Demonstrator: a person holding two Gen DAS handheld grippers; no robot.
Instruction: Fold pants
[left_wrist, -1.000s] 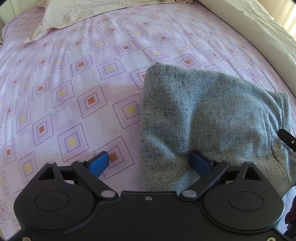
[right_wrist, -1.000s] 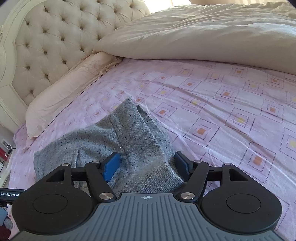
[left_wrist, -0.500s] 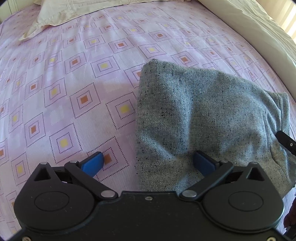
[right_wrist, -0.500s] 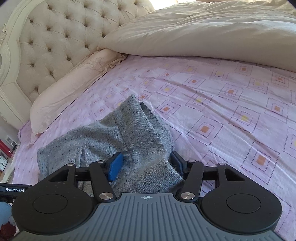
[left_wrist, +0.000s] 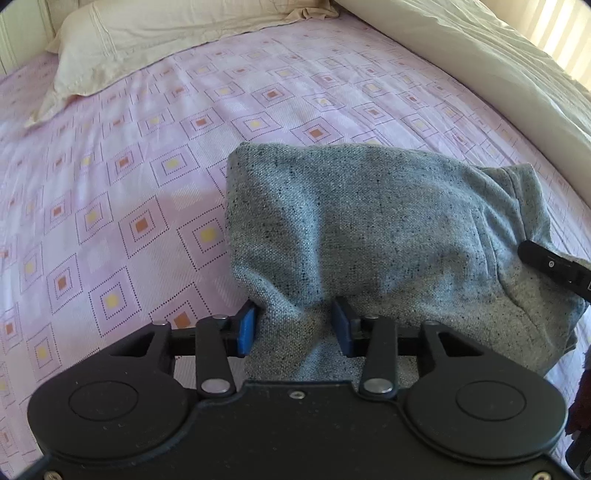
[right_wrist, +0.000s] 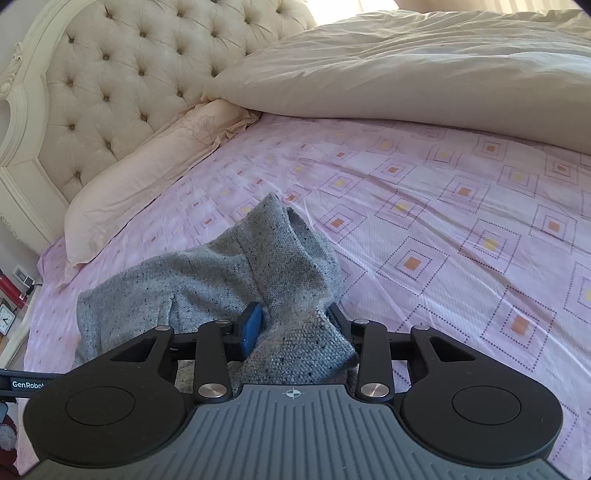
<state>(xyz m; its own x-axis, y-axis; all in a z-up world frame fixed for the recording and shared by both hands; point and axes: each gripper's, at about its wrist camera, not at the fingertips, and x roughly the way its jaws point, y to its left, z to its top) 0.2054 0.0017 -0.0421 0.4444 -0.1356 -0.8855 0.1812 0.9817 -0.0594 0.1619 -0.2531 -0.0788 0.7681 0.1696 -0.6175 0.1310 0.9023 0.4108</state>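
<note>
The grey speckled pants (left_wrist: 376, 229) lie folded in a thick bundle on the pink patterned bed sheet (left_wrist: 110, 206). My left gripper (left_wrist: 293, 328) is shut on the near left edge of the pants, with cloth bunched between its blue pads (left_wrist: 245, 328). My right gripper (right_wrist: 291, 325) is shut on the near right end of the pants (right_wrist: 229, 273), with cloth pinched between its fingers. A tip of the right gripper shows at the right edge of the left wrist view (left_wrist: 550, 266).
A cream pillow (left_wrist: 155, 40) lies at the head of the bed. A cream duvet (right_wrist: 424, 70) is piled along the far side. A tufted headboard (right_wrist: 122, 81) stands behind. A nightstand with small items (right_wrist: 11, 306) is at the bed's left edge.
Both grippers have closed on the near edge of the pants, from wide open to pinching cloth. The gripped edge has bunched up and lifted slightly.
</note>
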